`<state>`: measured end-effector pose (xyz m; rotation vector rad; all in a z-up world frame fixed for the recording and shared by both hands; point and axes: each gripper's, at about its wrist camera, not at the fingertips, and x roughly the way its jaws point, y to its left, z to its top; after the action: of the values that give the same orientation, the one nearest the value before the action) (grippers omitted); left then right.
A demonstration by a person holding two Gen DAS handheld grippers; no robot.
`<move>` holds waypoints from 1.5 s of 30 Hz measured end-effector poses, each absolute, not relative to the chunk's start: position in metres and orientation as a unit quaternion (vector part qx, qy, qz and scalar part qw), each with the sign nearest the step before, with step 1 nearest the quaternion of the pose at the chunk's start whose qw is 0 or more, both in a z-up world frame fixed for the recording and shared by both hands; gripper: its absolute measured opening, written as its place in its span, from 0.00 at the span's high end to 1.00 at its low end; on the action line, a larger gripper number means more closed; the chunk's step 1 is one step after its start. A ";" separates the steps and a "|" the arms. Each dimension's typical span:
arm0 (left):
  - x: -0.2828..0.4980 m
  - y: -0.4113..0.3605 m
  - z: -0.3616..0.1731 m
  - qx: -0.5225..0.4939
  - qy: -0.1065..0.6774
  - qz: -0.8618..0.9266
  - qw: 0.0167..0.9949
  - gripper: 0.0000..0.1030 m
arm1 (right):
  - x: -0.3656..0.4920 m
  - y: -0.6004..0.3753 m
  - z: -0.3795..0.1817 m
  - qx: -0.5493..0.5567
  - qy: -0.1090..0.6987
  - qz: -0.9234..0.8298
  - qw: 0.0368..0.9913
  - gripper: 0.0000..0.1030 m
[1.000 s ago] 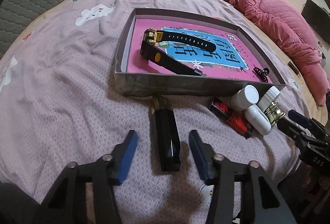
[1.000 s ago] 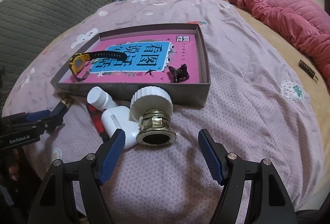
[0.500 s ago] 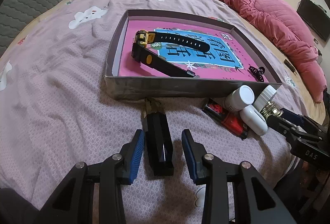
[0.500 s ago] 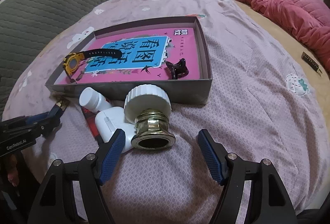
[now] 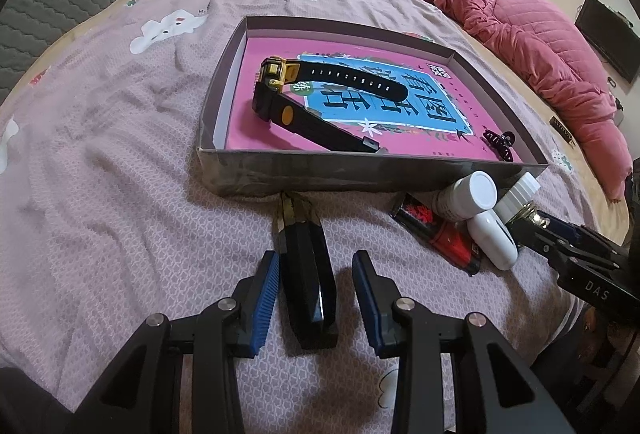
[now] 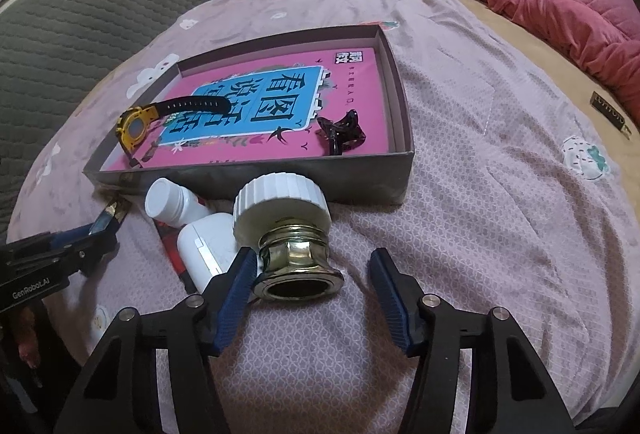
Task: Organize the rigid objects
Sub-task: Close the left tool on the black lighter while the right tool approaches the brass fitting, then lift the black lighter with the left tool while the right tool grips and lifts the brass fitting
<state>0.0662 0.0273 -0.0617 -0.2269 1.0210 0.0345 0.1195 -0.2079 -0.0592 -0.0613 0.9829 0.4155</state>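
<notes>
A shallow grey box (image 5: pixel 360 176) with a pink and blue printed bottom lies on the bed; it holds a yellow and black watch (image 5: pixel 280 74) and a dark hair clip (image 5: pixel 500 142). A long black faceted bar (image 5: pixel 306 274) lies in front of the box, between the open fingers of my left gripper (image 5: pixel 316 292), which do not visibly touch it. A brass fitting with a white ribbed cap (image 6: pixel 292 234) lies between the open fingers of my right gripper (image 6: pixel 314 288); the left pad is close beside it.
A white pill bottle (image 6: pixel 172 204), a white case (image 6: pixel 204 250) and a red and black packet (image 5: pixel 436 234) lie beside the fitting. A pink quilt (image 5: pixel 532 46) lies at the far right. A grey quilted headboard (image 6: pixel 80 22) stands at left.
My left gripper has narrowed and moved forward around the black bar. My right gripper has moved forward so that the brass fitting lies between its fingers.
</notes>
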 end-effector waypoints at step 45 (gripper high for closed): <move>0.063 0.027 -0.054 -0.109 0.469 0.007 0.876 0.75 | 0.116 -0.220 -0.055 0.037 0.484 0.238 0.841 0.56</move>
<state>0.0632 0.0269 -0.0540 -0.2285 0.9792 0.0147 0.1164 -0.2201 -0.0546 0.0773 1.0234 0.5035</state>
